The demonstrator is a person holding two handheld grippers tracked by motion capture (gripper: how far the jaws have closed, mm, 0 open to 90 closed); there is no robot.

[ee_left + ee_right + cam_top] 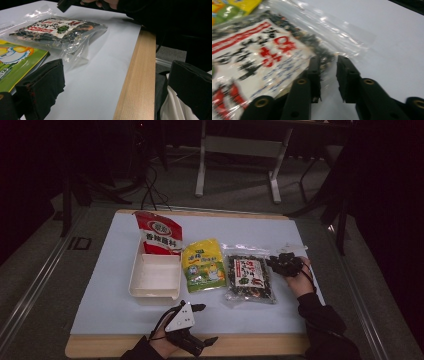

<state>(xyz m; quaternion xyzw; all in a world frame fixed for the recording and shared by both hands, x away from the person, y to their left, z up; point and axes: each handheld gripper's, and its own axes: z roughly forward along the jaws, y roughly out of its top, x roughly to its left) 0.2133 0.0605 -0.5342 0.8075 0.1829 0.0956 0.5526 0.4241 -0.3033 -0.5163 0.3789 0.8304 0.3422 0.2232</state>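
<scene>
Right gripper view: right gripper (329, 75) parted over the clear dark-seaweed bag's (262, 57) right edge; left gripper (202, 324) gapes wide, empty, near edge

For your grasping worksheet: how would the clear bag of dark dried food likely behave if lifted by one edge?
The clear bag would probably sag, since its thin film wrinkles. Its glossy plastic looks slippery to pinch. The loose dark pieces inside might slide toward the low end.
</scene>
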